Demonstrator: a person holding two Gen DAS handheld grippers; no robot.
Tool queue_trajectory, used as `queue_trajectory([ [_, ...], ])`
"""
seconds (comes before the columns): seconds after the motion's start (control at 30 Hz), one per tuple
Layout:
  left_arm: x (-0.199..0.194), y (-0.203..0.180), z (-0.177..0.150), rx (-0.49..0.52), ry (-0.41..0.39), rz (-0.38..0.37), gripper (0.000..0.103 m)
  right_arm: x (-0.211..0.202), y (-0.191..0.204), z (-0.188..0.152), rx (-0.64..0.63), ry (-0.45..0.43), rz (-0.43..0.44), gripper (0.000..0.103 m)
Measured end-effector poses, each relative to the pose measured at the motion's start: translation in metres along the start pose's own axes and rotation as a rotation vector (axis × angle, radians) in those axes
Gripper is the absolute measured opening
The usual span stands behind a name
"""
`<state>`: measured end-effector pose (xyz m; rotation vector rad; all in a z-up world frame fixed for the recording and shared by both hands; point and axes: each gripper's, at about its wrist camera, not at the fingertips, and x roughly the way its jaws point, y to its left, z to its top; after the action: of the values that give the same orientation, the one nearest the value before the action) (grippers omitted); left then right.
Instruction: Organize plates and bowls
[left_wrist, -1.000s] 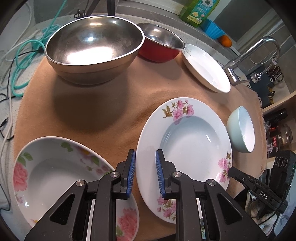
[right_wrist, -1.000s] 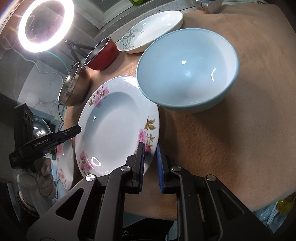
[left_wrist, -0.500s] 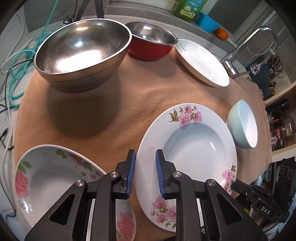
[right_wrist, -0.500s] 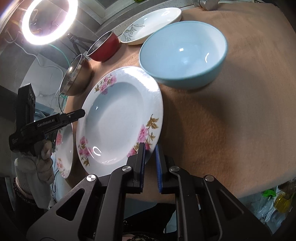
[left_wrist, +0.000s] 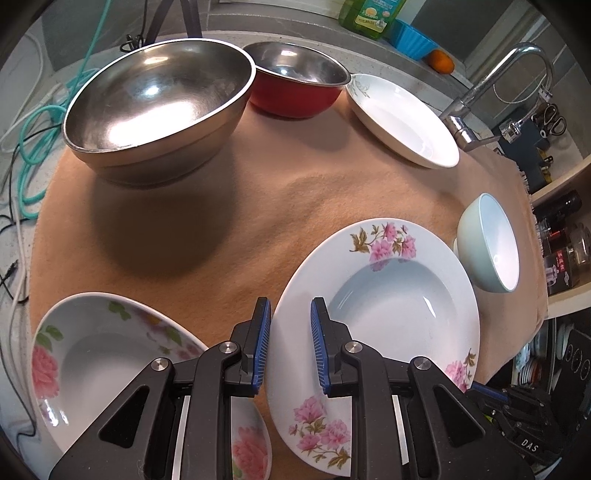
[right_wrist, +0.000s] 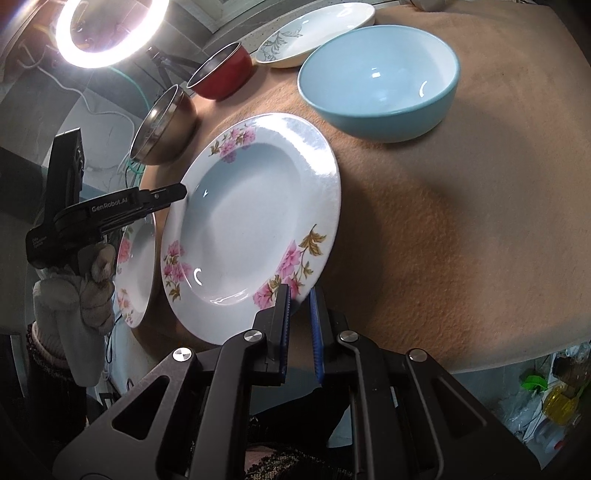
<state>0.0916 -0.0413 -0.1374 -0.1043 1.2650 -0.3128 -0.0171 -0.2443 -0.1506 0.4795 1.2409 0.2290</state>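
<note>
My right gripper (right_wrist: 300, 310) is shut on the near rim of a white plate with pink flowers (right_wrist: 255, 225) and holds it tilted, off the brown cloth. The same plate shows in the left wrist view (left_wrist: 388, 295). My left gripper (left_wrist: 290, 328) is open, its jaws on either side of that plate's left rim without clamping it. A second flowered plate (left_wrist: 96, 350) lies at the lower left, partly under my left gripper. A light blue bowl (right_wrist: 380, 77) stands behind the held plate.
A large steel bowl (left_wrist: 159, 107), a red bowl with a steel inside (left_wrist: 295, 85) and a plain white plate (left_wrist: 402, 122) stand at the back of the brown cloth (left_wrist: 258, 192). A tap (left_wrist: 495, 85) is at the right. Cables (left_wrist: 33, 140) lie left.
My right gripper has lifted and tilted the flowered plate, moving it left, away from the blue bowl. My left gripper's view has drawn back a little; its jaws stay open.
</note>
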Motion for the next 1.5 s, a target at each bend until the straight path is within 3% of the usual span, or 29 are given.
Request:
queue_trajectory([
  [0.53,-0.003,-0.001,0.0,0.005,-0.014,-0.003,0.02,0.0,0.002,-0.001,-0.024,0.035,-0.019,0.01],
  [0.83,-0.033,0.01,0.005,-0.023,-0.094,-0.017,0.02,-0.022,0.006,0.007,-0.045,-0.04,-0.064,0.011],
  [1.0,-0.062,0.026,0.0,-0.071,-0.159,-0.031,0.02,-0.03,0.022,0.018,-0.084,-0.088,-0.035,0.028],
  [1.17,-0.082,0.045,-0.012,-0.141,-0.199,-0.038,0.02,-0.024,0.046,0.028,-0.148,-0.087,0.015,0.028],
  [1.5,-0.107,0.097,-0.06,-0.332,-0.246,0.023,0.021,0.003,0.1,0.044,-0.304,-0.045,0.077,0.028],
])
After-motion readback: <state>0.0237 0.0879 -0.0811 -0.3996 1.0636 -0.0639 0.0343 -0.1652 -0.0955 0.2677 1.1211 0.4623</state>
